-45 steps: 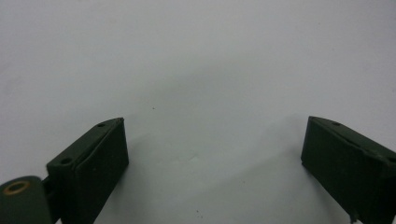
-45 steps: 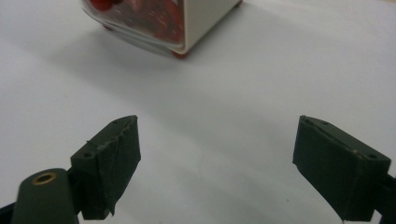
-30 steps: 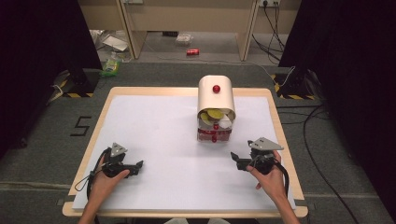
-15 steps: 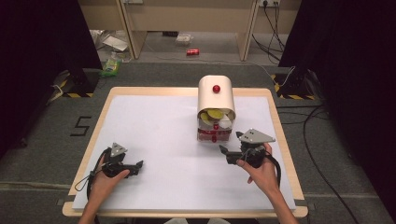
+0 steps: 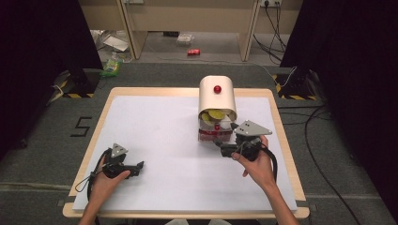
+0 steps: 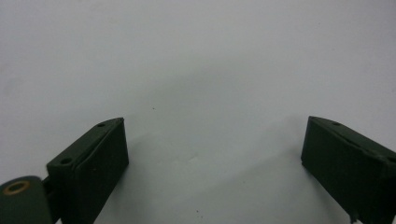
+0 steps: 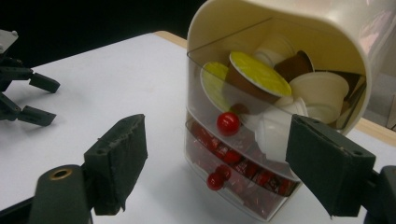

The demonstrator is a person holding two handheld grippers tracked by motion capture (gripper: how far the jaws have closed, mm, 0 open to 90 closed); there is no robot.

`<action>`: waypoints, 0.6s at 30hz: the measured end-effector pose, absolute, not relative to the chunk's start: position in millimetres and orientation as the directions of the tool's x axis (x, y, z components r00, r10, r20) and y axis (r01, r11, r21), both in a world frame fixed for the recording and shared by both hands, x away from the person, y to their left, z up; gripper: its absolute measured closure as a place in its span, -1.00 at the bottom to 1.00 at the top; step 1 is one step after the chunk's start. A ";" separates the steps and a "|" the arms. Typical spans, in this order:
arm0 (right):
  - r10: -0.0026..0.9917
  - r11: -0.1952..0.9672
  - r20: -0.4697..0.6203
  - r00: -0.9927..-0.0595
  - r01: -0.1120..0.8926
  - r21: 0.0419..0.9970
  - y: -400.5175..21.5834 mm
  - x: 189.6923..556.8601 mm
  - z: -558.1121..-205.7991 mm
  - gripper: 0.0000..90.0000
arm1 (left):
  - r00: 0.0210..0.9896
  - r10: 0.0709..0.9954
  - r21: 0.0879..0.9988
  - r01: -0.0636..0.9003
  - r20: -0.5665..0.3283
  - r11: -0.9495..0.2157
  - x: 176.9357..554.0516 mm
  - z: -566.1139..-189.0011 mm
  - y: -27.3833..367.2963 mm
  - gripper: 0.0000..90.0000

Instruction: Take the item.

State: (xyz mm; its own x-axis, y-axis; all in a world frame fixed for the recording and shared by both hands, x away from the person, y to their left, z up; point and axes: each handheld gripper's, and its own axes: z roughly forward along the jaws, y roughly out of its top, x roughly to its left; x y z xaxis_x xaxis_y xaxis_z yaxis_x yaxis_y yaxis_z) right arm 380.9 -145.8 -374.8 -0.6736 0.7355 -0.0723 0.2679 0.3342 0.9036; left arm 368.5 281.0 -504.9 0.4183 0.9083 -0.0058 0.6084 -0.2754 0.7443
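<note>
At the near left of the white-topped wooden table (image 5: 155, 122), the left gripper (image 5: 136, 167) lay low over bare white surface in the person's left hand (image 5: 105, 180); in the left gripper view its black jaws stood wide apart with nothing between them.

Toward the right of the table's middle stood the cream plastic arch-topped capsule dispenser (image 5: 217, 96), a red ball knob (image 5: 217, 89) on its top; in the right gripper view its clear front showed an upper drawer of foil-lidded pods, some yellow-topped (image 7: 259, 73), some cream (image 7: 319, 88), with a red knob (image 7: 228, 123); below it a lower drawer of red wrapped pieces (image 7: 243, 169) had a second red knob (image 7: 215, 181).

Just right of it, close against its base, the right gripper (image 5: 224, 149) rested in the right hand (image 5: 257, 164); its jaws were parted wide and empty, framing the dispenser's front.

The dispenser looked light, stiff and smooth-walled, so likely to slide or tip if a drawer were tugged; the small round knobs seemed the natural hold, though slippery; the clear fronts could crack under a hard pinch.

No brand or label could be read on it; a dark "5" (image 5: 80, 126) was marked on the grey floor left of the table.
</note>
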 end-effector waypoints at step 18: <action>0.743 0.338 -0.113 -0.659 0.225 0.914 -126.3 406.3 -369.1 -0.52 | 0.418 0.908 0.744 0.608 -0.006 -0.275 368.5 -504.9 281.0 -0.85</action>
State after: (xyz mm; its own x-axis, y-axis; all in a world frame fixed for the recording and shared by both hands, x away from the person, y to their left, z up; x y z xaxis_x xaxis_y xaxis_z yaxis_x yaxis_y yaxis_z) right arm 406.3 -126.3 -369.1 -0.6592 0.7434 -0.1129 0.2251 0.3384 0.9137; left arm 368.5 281.0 -504.9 0.4182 0.9083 -0.0057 0.6085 -0.2754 0.7442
